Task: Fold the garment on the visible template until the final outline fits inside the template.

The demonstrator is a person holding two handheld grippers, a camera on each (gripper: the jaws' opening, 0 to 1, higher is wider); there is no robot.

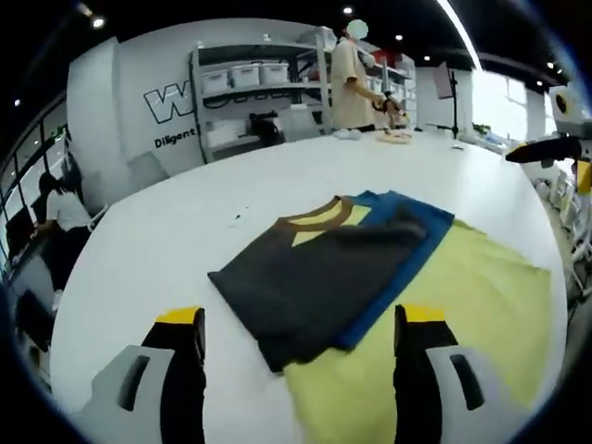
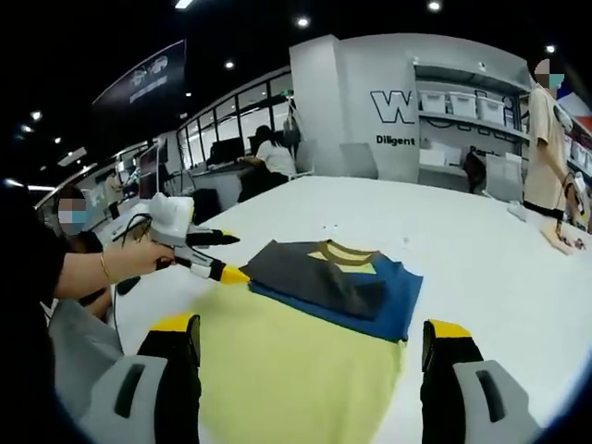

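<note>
Both grippers hover with jaws spread wide and nothing between them above a white table [image 1: 185, 231]. Seen in the left gripper view, the left gripper [image 1: 302, 342] frames the near edge of the folded garment [image 1: 324, 268], which lies just ahead of and between its yellow-tipped jaws, apart from both. Seen in the right gripper view, the right gripper [image 2: 313, 347] stands over the pale yellow template [image 2: 287, 370], with the garment [image 2: 338, 273] farther ahead, resting on the template's far end.

That same view catches the left gripper [image 2: 222, 259] coming in from the left, held in a person's hand [image 2: 139, 254], its yellow tip touching or just beside the garment's left corner, its jaws parted and gripping nothing.

Folded into a rough rectangle, the garment shows a dark grey top layer, a blue layer peeking out along one side and end, a brown ribbed collar and a yellow patch beneath the neck. Its outline sits mostly on the template, one dark corner overhanging onto the bare table.

A person [image 1: 350, 83] stands at the far end of the table before shelves [image 1: 259, 92].
</note>
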